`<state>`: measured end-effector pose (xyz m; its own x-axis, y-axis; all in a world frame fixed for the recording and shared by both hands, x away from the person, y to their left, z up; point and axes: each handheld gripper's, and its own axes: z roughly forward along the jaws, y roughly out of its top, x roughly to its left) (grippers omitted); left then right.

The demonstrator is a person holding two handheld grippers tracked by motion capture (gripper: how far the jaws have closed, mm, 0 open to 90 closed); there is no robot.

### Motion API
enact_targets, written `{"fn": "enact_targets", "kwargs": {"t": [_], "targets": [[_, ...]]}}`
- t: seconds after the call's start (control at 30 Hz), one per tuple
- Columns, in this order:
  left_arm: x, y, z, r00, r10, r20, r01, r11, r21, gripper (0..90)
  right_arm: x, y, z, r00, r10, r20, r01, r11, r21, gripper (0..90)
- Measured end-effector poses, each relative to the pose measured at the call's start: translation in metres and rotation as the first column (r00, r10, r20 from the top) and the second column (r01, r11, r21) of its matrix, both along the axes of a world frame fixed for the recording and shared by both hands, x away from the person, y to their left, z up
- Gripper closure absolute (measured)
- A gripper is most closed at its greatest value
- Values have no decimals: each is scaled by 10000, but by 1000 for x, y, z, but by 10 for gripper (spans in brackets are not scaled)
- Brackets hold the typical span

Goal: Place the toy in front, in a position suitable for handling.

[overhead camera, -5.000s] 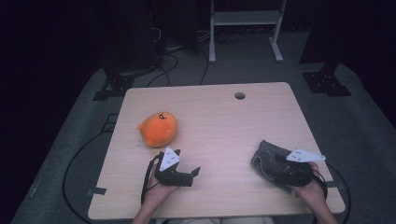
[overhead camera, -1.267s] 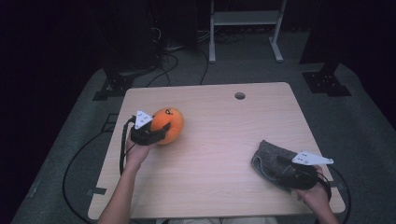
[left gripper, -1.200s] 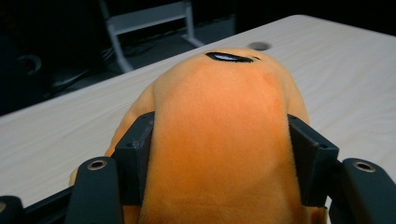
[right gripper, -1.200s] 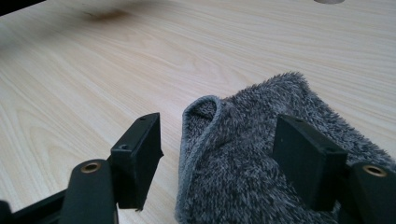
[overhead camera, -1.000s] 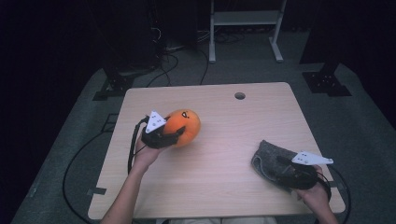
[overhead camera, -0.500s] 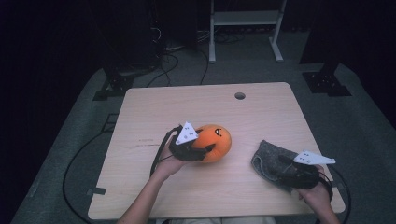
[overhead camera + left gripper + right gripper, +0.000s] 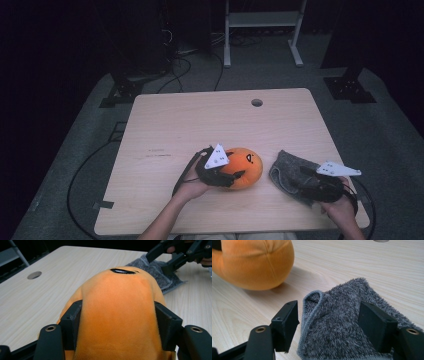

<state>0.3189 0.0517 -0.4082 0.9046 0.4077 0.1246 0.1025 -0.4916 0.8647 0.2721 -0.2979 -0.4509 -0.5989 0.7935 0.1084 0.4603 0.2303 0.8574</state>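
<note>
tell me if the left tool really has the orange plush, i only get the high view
Observer: Yes. In the left gripper view both jaws of the left tool press into the sides of the orange plush toy.
Operator: and the right tool, is it gripping the grey towel
Observer: No. In the right gripper view the right tool stands open astride the grey towel, with a gap between one jaw and the towel's hem.
Operator: is the plush touching the towel
Observer: No. The right gripper view shows a strip of bare table between them.
</note>
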Motion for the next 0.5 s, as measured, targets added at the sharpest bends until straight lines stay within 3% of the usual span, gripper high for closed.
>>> {"fn": "enact_targets", "kwargs": {"t": [0.13, 0.27, 0.3, 0.4, 0.43, 0.5], "targets": [[-1, -5, -10, 9998, -119, -177, 123, 9997, 229, 330, 1, 0, -1, 10000, 26, -37, -26, 10000, -58, 312], [-3, -6, -20, 9995, -321, -81, 324, 9987, 392, 286, 0, 0, -1, 10000, 14, -40, -15, 10000, -59, 312], [-5, -5, -22, 9994, -323, -110, 325, 9993, 179, 262, 1, 0, -1, 10000, -2, -56, 2, 10000, -31, 312], [-6, -2, -22, 9997, -229, -113, 231, 9996, 171, 175, 1, 0, -1, 9999, -24, -108, 23, 10000, -53, 312], [-8, 0, -20, 9999, 12, -129, -10, 9999, 138, 136, 1, 0, -1, 9999, -39, -118, 38, 10000, -34, 312], [-13, 6, -18, 9997, 247, -23, -248, 9991, -347, 103, 1, 0, -1, 9999, -65, -121, 65, 10000, 3, 312]]}}
